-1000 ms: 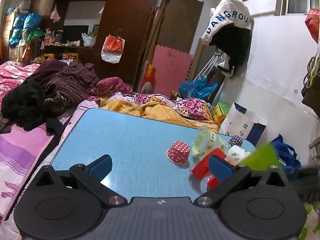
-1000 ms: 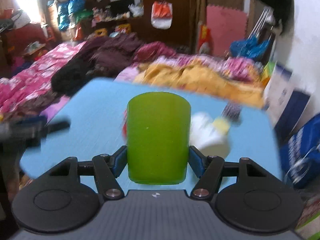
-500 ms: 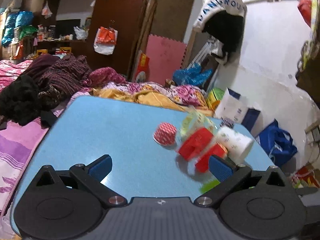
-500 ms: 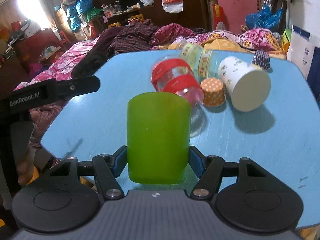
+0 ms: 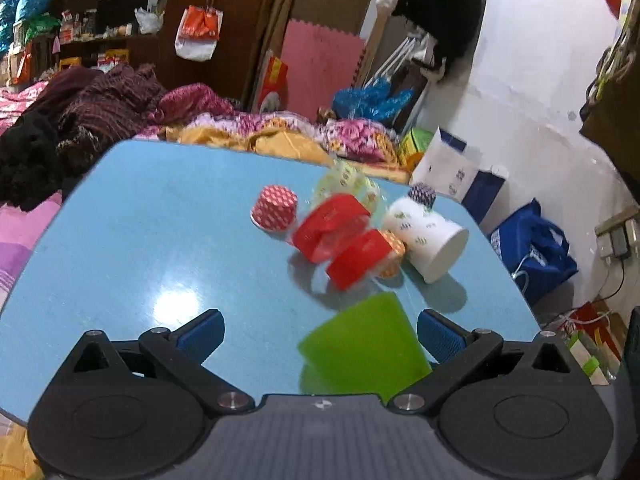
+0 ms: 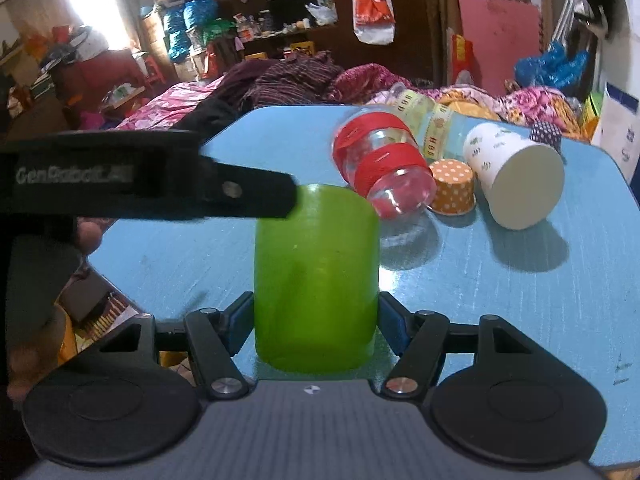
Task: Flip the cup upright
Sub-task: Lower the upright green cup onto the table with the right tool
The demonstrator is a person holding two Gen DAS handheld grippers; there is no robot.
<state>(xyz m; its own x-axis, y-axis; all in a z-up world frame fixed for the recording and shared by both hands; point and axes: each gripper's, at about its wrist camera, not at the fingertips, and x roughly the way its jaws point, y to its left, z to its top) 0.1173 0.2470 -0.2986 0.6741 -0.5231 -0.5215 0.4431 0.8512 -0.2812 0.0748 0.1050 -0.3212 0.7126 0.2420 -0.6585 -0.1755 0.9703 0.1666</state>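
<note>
The right hand-held gripper [image 6: 316, 318] is squeezed shut on the green cup [image 6: 316, 280], low over the near edge of the blue table [image 6: 560, 300]. The left hand-held gripper [image 5: 318, 334] is wide open and holds nothing. The cup's long side runs away from the right camera, and I cannot tell which end is the mouth, so it might get set down wrong, or bump the bottle [image 6: 384, 172] just behind it.

Left gripper [image 5: 318, 330]: matte black linkage arms, blue ribbed finger pads [image 5: 438, 334], silver pivot screws, two round black discs flanking a grey ribbed centre plate with a small white mark. Right gripper [image 6: 316, 318]: same build. Left unit's side, in right wrist view, carries white "GenRobot.AI" lettering. Bare skin of a hand [image 6: 86, 234] below it.
</note>
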